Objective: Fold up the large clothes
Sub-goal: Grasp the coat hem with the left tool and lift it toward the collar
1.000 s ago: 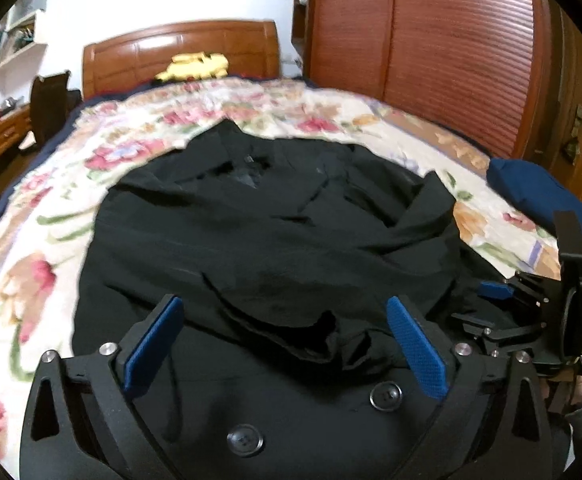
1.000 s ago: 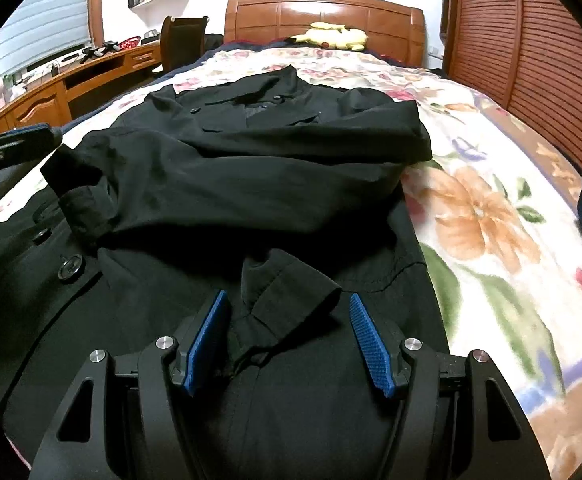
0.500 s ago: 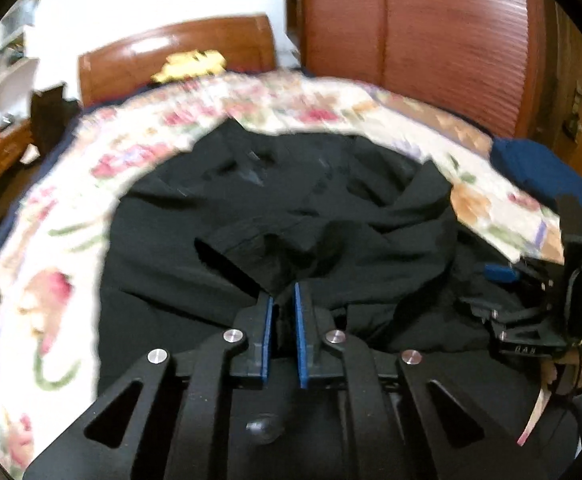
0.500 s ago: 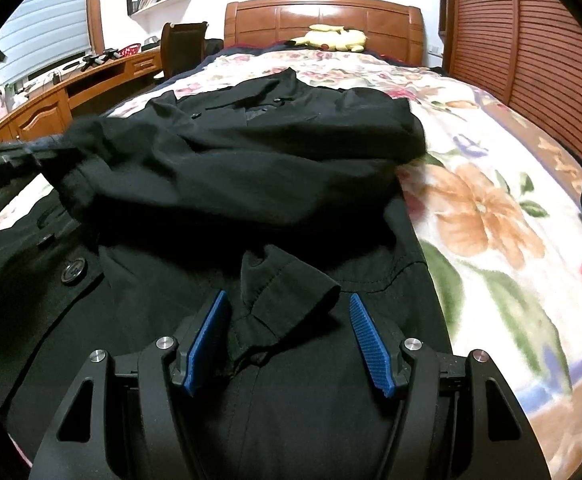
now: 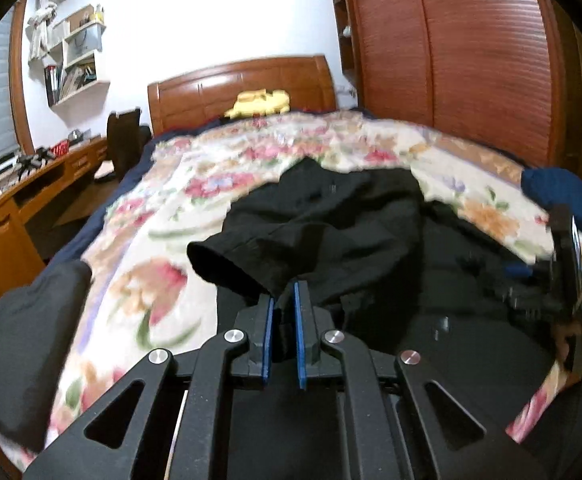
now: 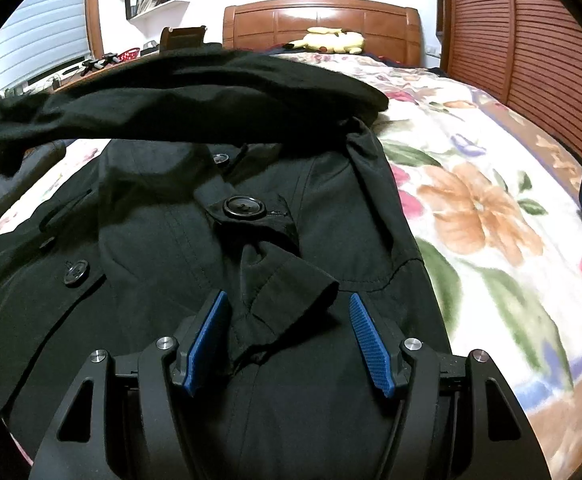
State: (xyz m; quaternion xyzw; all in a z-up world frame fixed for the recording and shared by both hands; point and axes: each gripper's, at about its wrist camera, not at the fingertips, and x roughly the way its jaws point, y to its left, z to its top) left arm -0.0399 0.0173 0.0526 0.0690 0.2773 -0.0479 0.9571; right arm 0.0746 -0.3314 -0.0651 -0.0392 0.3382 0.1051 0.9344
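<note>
The black coat (image 6: 195, 208) lies spread on the floral bedspread (image 6: 479, 216) of the bed. The left claw (image 5: 282, 320) is clamped on the cuff of one sleeve (image 5: 251, 256), holding it up off the coat. The right claw (image 6: 287, 336) stands open low over the coat's front, a folded cuff between its blue pads (image 6: 371, 344) but not pinched.

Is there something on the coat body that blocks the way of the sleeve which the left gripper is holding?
Nothing visible does. The left gripper is shut on the sleeve, which hangs lifted above the coat body. Only flat buttons lie there.
</note>
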